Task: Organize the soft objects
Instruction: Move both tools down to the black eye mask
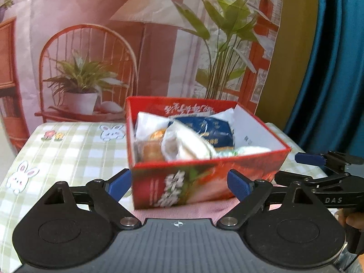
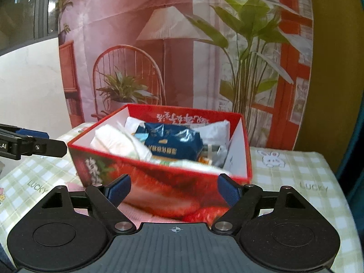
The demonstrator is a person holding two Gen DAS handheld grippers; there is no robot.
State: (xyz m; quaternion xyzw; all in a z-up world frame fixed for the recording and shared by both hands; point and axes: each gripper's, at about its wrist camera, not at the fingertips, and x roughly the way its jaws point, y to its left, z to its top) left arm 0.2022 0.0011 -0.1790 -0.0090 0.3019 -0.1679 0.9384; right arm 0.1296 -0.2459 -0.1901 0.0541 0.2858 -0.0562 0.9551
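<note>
**Box looks packed; both grippers hang back with nothing in them**

On the left, the left gripper (image 1: 179, 185) sits low and near, its jaws spread wide and released, with the near wall of the red strawberry-print box (image 1: 182, 186) showing in the gap between them; whether the pads touch the box cannot be told. The checked tablecloth with rabbit prints (image 1: 68, 145) covers the tabletop, and no loose soft object shows on it in either view.

In the middle, the box holds the task's things: a white soft pack (image 1: 184, 144) leans against a dark blue plastic packet (image 1: 209, 129), with an orange-brown wrapped item (image 1: 152, 150) at the near left and more white packets behind. They lie jumbled rather than in rows.

On the right, the right gripper (image 2: 174, 190) also has its jaws parted and bare, near the box's front wall.

Judging from this, the gathering seems largely done. What may remain is straightening the contents or moving the box; nothing else shows waiting.
</note>
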